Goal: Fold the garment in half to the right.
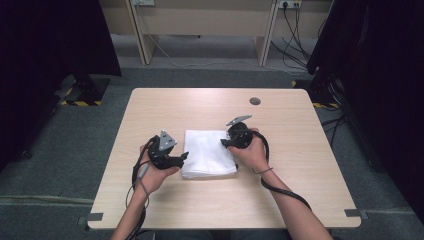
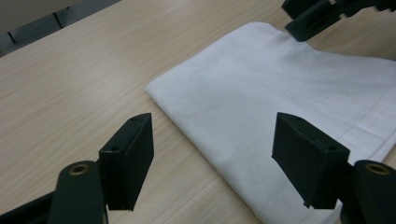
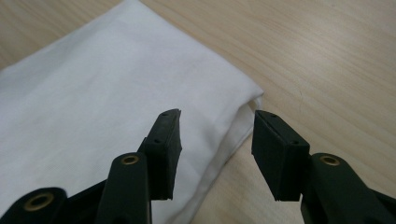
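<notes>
A folded white cloth (image 1: 209,152) lies flat near the middle of the light wooden surface (image 1: 300,190), a little toward the person's side. The left gripper (image 1: 181,158) sits just beside the cloth's left edge, held in the left hand (image 1: 152,172). In the left gripper view its jaws stand wide apart and released, nothing between the pads; one jaw hangs over bare wood, the other over the cloth's hemmed edge (image 2: 280,107). The right gripper (image 1: 226,142) is at the cloth's right edge near its far corner, held in the right hand (image 1: 252,152). In the right gripper view its jaws are parted and not pressing: the folded edge of the cloth (image 3: 140,107) lies below and between them, one jaw above the cloth, the other above the wood just beside it. The tip of the right gripper also shows at the top of the left gripper view (image 2: 308,21), at the cloth's far edge.

Around the cloth the surface carries a small round grommet (image 1: 255,101) toward the far right, well apart from the work. Cables (image 1: 280,192) trail from both grippers back along the forearms. Nothing lies between either gripper and the cloth.
</notes>
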### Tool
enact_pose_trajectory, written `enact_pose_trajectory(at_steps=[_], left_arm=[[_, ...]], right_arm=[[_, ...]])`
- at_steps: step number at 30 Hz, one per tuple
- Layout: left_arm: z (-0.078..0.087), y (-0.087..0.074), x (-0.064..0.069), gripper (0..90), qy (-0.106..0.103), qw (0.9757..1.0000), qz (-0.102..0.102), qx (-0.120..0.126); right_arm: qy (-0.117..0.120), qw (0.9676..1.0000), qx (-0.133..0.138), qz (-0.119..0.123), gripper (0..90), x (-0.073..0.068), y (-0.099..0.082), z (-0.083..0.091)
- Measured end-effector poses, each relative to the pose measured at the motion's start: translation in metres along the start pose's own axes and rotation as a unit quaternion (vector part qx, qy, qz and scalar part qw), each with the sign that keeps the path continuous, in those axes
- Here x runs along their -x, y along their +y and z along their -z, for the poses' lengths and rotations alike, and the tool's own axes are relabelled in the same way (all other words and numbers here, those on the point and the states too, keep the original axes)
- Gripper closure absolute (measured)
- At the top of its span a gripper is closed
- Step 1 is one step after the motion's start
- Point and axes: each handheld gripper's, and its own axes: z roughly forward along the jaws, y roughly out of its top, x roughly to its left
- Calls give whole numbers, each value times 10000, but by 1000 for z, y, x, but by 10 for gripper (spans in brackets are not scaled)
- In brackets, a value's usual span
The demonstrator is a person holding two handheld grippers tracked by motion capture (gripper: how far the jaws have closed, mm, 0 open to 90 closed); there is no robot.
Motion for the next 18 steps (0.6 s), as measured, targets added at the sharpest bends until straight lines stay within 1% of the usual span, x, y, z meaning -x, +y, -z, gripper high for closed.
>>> enact_pose_trajectory(at_steps=[1,2,3,4,6,9,10,11,15,18], left_arm=[[0,0,0,287,0,10000,0,0],[0,0,0,287,-2,10000,6,3],[0,0,1,287,0,10000,21,12],[0,-1,2,287,-3,10000,54,28],[1,-3,3,287,-14,10000,56,36],[0,-6,3,284,-24,9999,74,85],[0,-7,3,283,-22,9999,67,101],[0,-8,3,283,-17,9999,68,97],[3,-11,4,282,12,9998,98,174],[4,-13,4,280,29,9998,131,167]], right_arm=[[0,10000,0,0,511,0,0,0],[30,10000,12,76,494,-3,-4,10],[47,9999,12,137,492,-5,-8,16],[47,9999,12,137,492,-5,-8,16],[50,9998,13,196,485,-6,-15,23],[39,9999,39,144,471,-3,-25,31],[17,9999,73,138,466,0,-30,37],[17,9999,73,138,466,0,-30,37],[-42,9999,119,114,447,7,-38,48],[-102,9998,134,71,442,11,-44,55]])
